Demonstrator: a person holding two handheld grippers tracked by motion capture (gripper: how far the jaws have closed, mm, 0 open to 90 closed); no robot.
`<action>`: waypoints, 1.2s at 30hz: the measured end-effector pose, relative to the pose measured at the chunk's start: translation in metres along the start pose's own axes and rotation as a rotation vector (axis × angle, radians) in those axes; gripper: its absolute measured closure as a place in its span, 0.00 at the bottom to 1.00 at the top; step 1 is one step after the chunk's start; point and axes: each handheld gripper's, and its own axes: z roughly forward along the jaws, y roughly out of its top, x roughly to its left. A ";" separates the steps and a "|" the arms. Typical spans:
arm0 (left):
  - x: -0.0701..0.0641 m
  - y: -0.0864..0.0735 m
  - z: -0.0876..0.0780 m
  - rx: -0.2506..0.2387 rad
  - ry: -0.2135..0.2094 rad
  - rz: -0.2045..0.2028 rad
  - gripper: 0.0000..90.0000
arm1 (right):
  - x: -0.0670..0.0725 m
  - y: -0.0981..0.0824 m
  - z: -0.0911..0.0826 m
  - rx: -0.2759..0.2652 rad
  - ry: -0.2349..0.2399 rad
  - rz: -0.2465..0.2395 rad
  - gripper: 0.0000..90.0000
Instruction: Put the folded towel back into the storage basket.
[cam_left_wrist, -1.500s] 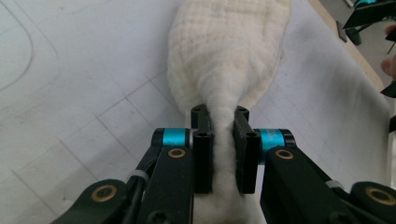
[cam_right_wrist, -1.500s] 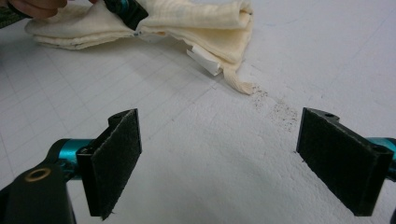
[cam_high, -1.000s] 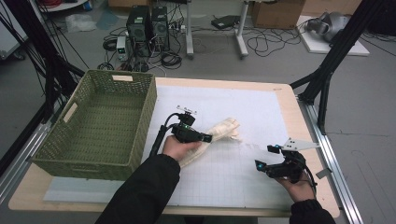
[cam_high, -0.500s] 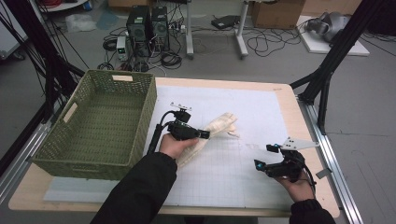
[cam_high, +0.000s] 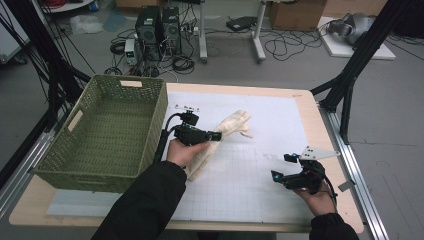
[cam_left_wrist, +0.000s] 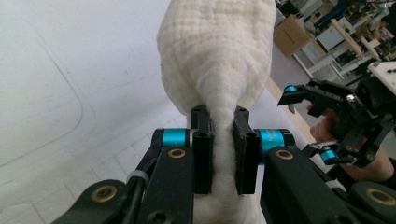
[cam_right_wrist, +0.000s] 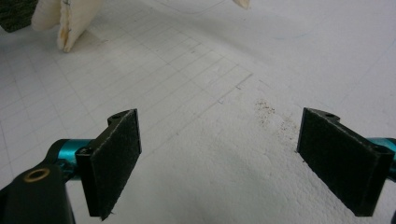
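A cream cloth (cam_high: 232, 122) hangs bunched from my left gripper (cam_high: 215, 136) near the middle of the table, one end drooping under the hand and the other trailing to the right. In the left gripper view the jaws (cam_left_wrist: 220, 116) are shut on a narrow fold of the cloth (cam_left_wrist: 219, 51). My right gripper (cam_high: 280, 166) rests low over the white gridded mat (cam_high: 250, 190) at the front right. Its jaws (cam_right_wrist: 219, 158) stand open with nothing between them. A corner of the cloth (cam_right_wrist: 70, 18) shows far off at the upper left of the right gripper view.
A green woven basket (cam_high: 100, 170) stands at the table's left, just left of my left hand. The wooden table edge (cam_high: 325, 130) runs along the right. Black frame legs and cables lie beyond the far edge.
My left gripper has risen and drifted a little left toward the basket, drawing the cloth up with it. The right gripper has kept still.
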 end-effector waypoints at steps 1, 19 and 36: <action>-0.001 0.001 -0.002 0.003 0.019 0.010 0.90 | 0.000 0.000 0.000 0.000 -0.001 -0.001 0.14; -0.009 0.018 -0.044 -0.054 0.060 0.002 0.90 | -0.002 0.002 0.002 -0.009 0.005 0.003 0.14; -0.021 0.025 -0.064 -0.065 0.099 0.031 0.90 | -0.003 0.003 0.004 -0.010 0.009 0.003 0.14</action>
